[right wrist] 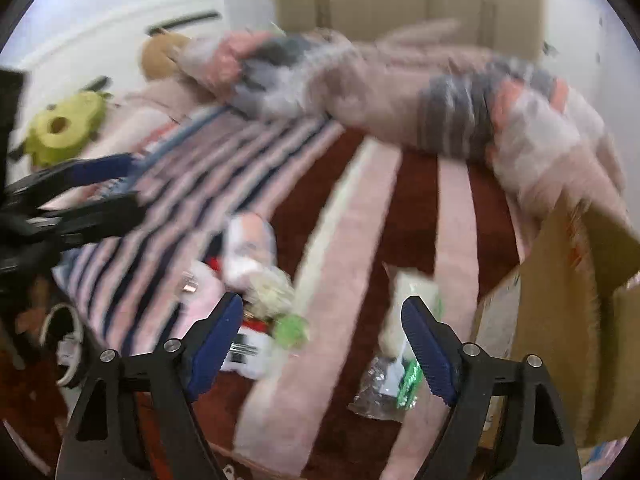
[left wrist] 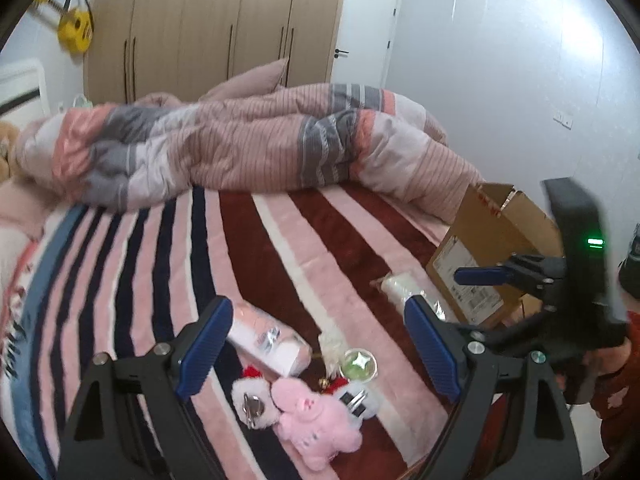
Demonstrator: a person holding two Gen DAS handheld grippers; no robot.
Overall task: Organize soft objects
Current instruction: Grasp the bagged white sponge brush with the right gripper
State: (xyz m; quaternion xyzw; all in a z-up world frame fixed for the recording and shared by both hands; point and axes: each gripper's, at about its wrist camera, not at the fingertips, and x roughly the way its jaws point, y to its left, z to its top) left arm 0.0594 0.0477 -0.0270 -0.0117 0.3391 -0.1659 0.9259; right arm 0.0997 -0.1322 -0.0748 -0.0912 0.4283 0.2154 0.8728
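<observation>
In the left wrist view my left gripper is open and empty above a heap of small things on the striped bed: a pink plush pig, a white plush with a red hat, a pink-and-white wrapped pack, a clear ball with green inside and a white plastic packet. My right gripper is open and empty; the blurred right wrist view shows the same heap and the packet. It also shows at the right in the left wrist view.
An open cardboard box stands at the bed's right edge, also in the right wrist view. A crumpled striped duvet lies across the far side. A green avocado plush and a brown plush lie near the headboard.
</observation>
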